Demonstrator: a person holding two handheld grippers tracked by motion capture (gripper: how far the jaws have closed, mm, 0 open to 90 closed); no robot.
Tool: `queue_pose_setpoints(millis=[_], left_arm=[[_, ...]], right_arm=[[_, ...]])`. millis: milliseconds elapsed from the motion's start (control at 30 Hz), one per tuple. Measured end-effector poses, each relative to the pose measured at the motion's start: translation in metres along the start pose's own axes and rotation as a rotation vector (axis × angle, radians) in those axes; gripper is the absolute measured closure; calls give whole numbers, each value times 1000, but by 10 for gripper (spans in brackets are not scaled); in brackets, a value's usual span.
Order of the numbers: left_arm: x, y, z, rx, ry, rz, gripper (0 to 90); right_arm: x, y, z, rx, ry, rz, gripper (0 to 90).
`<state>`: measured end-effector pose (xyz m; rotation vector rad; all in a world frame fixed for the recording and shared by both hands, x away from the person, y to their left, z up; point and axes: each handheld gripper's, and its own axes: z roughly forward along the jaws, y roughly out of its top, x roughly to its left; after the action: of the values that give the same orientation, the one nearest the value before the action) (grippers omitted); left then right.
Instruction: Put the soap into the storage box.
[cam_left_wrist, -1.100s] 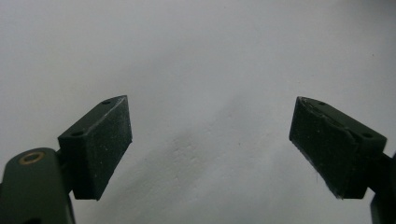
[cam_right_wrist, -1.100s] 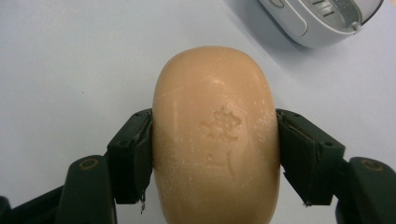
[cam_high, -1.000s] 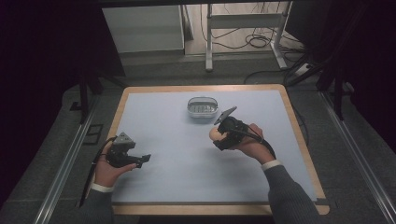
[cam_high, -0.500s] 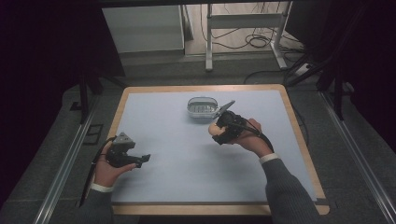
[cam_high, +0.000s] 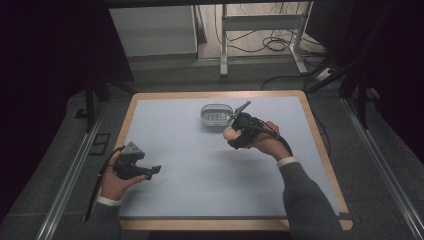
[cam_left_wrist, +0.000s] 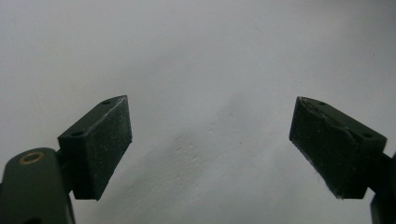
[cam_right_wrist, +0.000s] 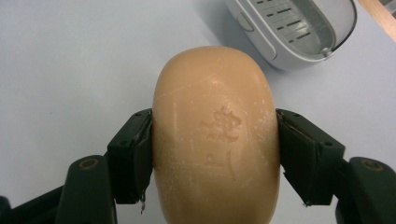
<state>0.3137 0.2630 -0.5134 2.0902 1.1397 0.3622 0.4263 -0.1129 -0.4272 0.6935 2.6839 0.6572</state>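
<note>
— What's lying around on the tabletop (cam_high: 165, 150) from where you stand?

— Very little. It's a pale blue sheet with a wooden edge, and in the high view a soap dish (cam_high: 217, 114) sits upper centre. Beyond the far edge, at the top of the frame, there are metal stand legs (cam_high: 260, 37) and a tangle of cables (cam_high: 280, 42) on the floor.

— Anything between the soap and the dish?

— Nothing that I can see. The bar of soap (cam_high: 229, 133) is just below and to the right of the dish in the high view, very near it; whether they touch I can't tell from there. In the right gripper view the dish (cam_right_wrist: 292, 28) sits in the upper right corner, with bare tabletop between it and the bar.

— What's in the dish?

— Just its slotted grey drain insert. No soap in it.

— And the grippers?

— The right gripper (cam_high: 234, 135) has its jaws clamped on the tan oval bar (cam_right_wrist: 217, 135), one on each long side, the stamped flower facing up. The left gripper (cam_high: 156, 169) is at the lower left of the high view, well apart from all that, its jaws (cam_left_wrist: 210, 149) spread wide with only tabletop between them.
</note>
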Motion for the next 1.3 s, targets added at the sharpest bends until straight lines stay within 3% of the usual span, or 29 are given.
queue_pose_setpoints(millis=[400, 533, 767, 933, 1133, 1300], left_arm=[[1, 0, 0, -1, 1, 0, 134], [0, 0, 0, -3, -1, 1, 133], [0, 0, -1, -7, -23, -1, 132], [1, 0, -1, -7, -14, -1, 131], [1, 0, -1, -6, -15, -1, 132], [1, 0, 0, -6, -17, -2, 131]], right_arm=[[-14, 21, -4, -5, -15, -16, 323], [-18, 28, -3, -12, 1, -10, 322], [-22, 37, 5, 0, 1, -22, 322], [-26, 42, 12, 11, 6, -37, 322], [-34, 44, 21, 3, 16, -26, 323], [-41, 44, 26, -5, -2, -13, 323]])
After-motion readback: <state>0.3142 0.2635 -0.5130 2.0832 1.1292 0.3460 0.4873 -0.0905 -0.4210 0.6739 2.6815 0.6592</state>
